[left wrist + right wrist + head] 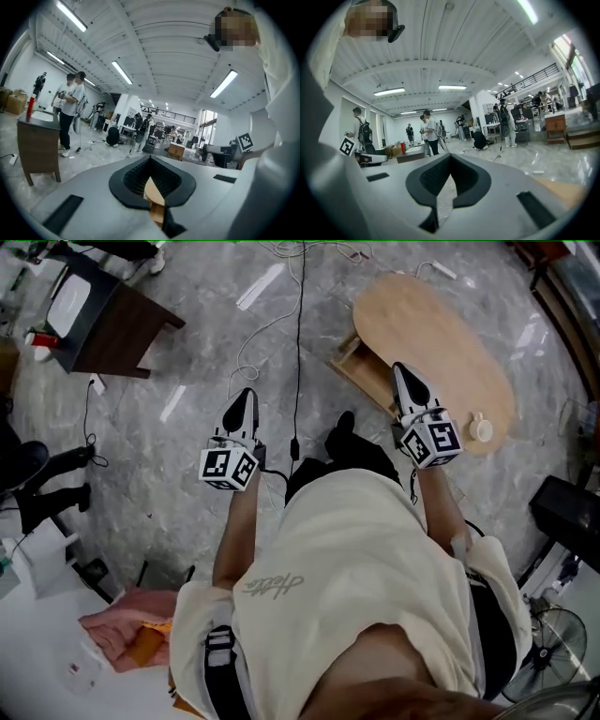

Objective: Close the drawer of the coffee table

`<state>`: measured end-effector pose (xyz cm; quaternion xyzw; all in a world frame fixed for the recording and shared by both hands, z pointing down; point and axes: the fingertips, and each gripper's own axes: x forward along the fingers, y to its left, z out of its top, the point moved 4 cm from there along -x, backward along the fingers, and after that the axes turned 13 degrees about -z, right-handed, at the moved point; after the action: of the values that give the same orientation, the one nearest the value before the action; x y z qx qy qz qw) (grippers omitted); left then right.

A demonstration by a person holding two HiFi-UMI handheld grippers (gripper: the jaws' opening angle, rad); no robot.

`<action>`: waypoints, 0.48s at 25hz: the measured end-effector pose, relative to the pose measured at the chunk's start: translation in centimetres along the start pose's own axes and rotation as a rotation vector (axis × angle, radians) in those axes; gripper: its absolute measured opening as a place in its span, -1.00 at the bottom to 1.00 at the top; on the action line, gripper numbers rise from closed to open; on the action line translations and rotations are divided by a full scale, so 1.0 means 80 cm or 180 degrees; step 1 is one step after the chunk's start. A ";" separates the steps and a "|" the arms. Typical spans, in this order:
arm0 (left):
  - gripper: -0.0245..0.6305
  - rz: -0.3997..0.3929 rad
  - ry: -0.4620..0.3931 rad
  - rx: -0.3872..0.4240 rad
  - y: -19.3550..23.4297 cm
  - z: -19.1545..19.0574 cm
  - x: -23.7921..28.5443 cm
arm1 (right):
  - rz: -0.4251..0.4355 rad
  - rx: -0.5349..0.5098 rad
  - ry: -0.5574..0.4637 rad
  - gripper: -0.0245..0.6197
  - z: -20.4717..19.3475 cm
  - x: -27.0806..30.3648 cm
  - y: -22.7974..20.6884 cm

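Right tool, clenched empty, is held nearer: open drawer is found just left of its tip, projecting from under tabletop; left tool clenched, farther off

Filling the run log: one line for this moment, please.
pale wooden drawer of oval wooden coffee table: open | left hand-held gripper: shut, empty, over grey floor | right hand-held gripper: shut, empty, near drawer
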<state>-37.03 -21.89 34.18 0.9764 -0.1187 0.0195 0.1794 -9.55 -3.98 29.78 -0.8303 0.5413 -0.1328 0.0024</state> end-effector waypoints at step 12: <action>-0.91 -0.0481 0.0206 0.0057 -0.060 0.041 0.254 | -0.0568 0.0104 -0.0219 -0.94 0.035 0.038 -0.214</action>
<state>-16.18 -23.25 31.08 0.9830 -0.0387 0.0385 0.1754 7.59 -0.01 30.29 -0.8791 0.4626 -0.1127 0.0228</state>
